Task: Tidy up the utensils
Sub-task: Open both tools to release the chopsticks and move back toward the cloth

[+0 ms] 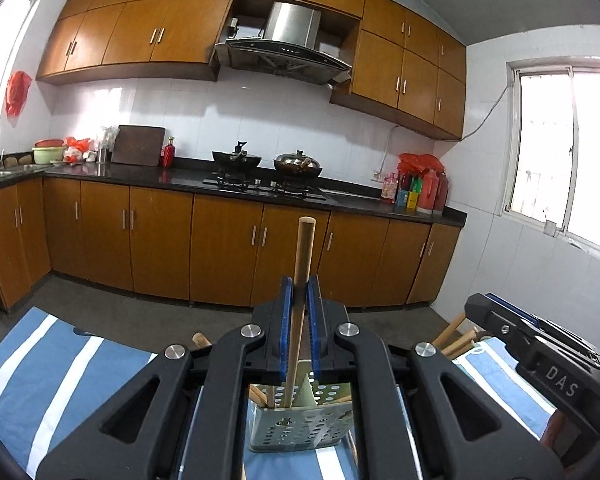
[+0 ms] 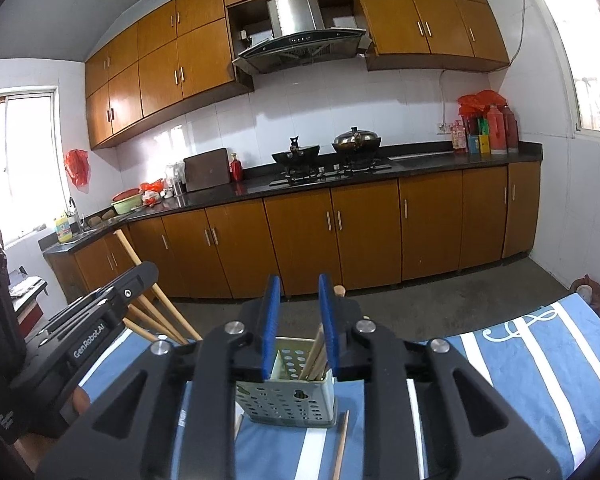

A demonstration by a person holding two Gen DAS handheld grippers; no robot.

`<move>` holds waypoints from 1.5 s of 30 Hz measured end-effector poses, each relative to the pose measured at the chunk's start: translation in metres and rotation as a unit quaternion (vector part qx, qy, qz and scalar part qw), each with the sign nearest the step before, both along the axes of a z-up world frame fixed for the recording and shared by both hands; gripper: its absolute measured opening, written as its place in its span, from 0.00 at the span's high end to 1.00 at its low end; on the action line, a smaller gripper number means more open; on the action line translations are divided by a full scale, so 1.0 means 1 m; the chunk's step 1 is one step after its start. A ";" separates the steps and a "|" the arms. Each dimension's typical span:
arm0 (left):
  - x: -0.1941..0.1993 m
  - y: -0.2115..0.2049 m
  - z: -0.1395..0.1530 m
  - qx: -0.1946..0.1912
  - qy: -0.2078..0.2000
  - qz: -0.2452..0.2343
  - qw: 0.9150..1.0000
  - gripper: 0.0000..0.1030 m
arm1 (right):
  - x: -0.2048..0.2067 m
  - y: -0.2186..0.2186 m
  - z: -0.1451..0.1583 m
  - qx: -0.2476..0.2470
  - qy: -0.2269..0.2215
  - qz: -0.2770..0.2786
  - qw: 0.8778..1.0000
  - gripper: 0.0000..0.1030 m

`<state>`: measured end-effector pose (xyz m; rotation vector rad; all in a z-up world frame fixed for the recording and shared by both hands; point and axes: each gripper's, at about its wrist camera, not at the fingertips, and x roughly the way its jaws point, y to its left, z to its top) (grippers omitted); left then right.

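My left gripper [image 1: 299,292] is shut on a wooden utensil handle [image 1: 303,248] that stands upright, its lower end inside a pale green perforated holder [image 1: 296,424] on the blue striped cloth. The holder has other wooden sticks in it. In the right wrist view my right gripper [image 2: 299,312] is open and empty, its blue pads on either side of and just above a perforated holder [image 2: 292,400] with several chopsticks [image 2: 315,356] in it. A single chopstick [image 2: 342,444] lies on the cloth to the holder's right. The left gripper body [image 2: 88,320] shows at the left there, with wooden handles [image 2: 156,308] beside it.
The blue and white striped cloth [image 1: 60,372] covers the table. The right gripper body [image 1: 540,344] shows at the right in the left wrist view, with wooden handles [image 1: 456,336] near it. Kitchen counter, stove and pans stand far behind.
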<state>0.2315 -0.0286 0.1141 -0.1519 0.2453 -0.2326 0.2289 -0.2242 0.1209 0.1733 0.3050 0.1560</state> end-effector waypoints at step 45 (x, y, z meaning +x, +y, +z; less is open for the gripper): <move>-0.086 0.018 -0.196 0.058 0.262 -0.017 0.963 0.51 | -0.081 0.020 -0.217 -0.026 0.271 0.026 0.962 0.79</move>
